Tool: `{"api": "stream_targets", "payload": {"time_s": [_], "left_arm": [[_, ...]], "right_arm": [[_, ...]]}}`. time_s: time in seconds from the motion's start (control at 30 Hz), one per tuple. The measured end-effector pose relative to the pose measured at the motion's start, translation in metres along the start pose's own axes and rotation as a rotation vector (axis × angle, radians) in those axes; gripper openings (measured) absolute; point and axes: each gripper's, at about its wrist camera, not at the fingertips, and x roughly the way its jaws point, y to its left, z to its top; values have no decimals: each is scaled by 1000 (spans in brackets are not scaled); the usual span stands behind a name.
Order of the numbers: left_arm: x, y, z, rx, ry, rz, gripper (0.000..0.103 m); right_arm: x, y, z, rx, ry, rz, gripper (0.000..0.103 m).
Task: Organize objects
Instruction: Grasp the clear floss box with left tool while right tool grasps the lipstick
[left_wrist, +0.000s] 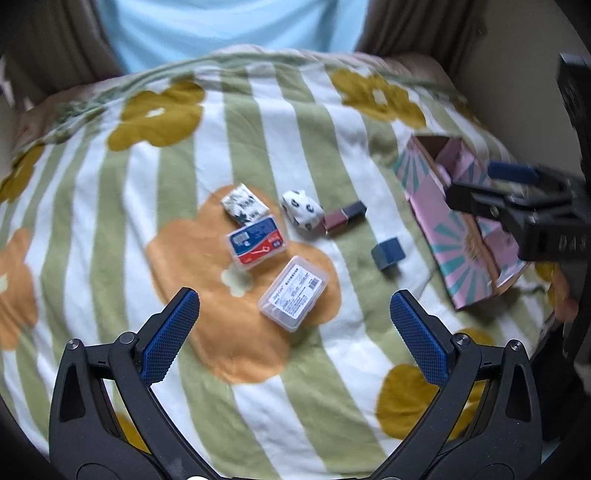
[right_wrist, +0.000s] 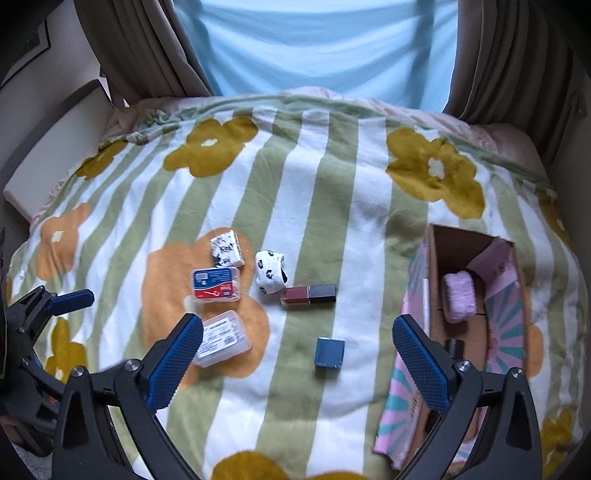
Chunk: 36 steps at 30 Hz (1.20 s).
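Left wrist view: the left hand-held gripper (left_wrist: 294, 324) hangs spread and empty just above the clear plastic case (left_wrist: 294, 293) on the bed blanket (left_wrist: 110, 221); lower squarely and pinch its short sides.

Right wrist view: the right hand-held gripper (right_wrist: 297, 354), also spread and empty, should take the blue block (right_wrist: 330, 352) to the pink box (right_wrist: 506, 295).

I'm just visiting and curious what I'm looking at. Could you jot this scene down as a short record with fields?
Surface: striped flower blanket
Container: open pink cardboard box, at the right
Inside box: pink fluffy item
Loose items: two clear plastic cases, patterned packet, rolled sock, lipstick, small blue block
Left gripper: open, empty
Right gripper: open, empty
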Motion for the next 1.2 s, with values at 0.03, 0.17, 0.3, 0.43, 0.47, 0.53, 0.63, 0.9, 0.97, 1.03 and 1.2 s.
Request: {"api": "stream_targets", "payload": {"time_s": [0.03, 0.17, 0.3, 0.43, 0.47, 0.53, 0.63, 0.9, 0.97, 1.03, 1.2], "left_arm": [[12, 0, -1, 17, 10, -6, 103], [62, 3, -3, 50, 58, -33, 102], [105, 3, -7, 81, 102, -61, 101], [139, 2, -11, 119, 142, -71, 99], [144, 2, -12, 125, 149, -73, 98], [157, 2, -13, 133, 164, -78, 96], [170, 5, -14, 131, 184, -85, 95], [186, 2, -18, 154, 222, -110, 78], [188, 0, -17, 163, 227, -111, 74], [190, 0, -16, 166, 232, -104, 69], [193, -1, -14, 164, 236, -114, 66]], "right_arm": [[14, 0, -1, -4, 7, -2, 102], [60, -1, -4, -14, 41, -20, 102], [103, -5, -6, -14, 77, -42, 102], [141, -10, -8, -25, 109, -56, 102], [148, -11, -9, -26, 118, -60, 102], [164, -12, -9, -34, 134, -72, 102], [180, -12, -9, -44, 158, -75, 102], [205, -11, -7, -65, 188, -82, 98], [210, -12, -6, -59, 204, -84, 88], [213, -13, -6, -61, 218, -93, 80], [211, -16, -10, -66, 213, -87, 80]]}}
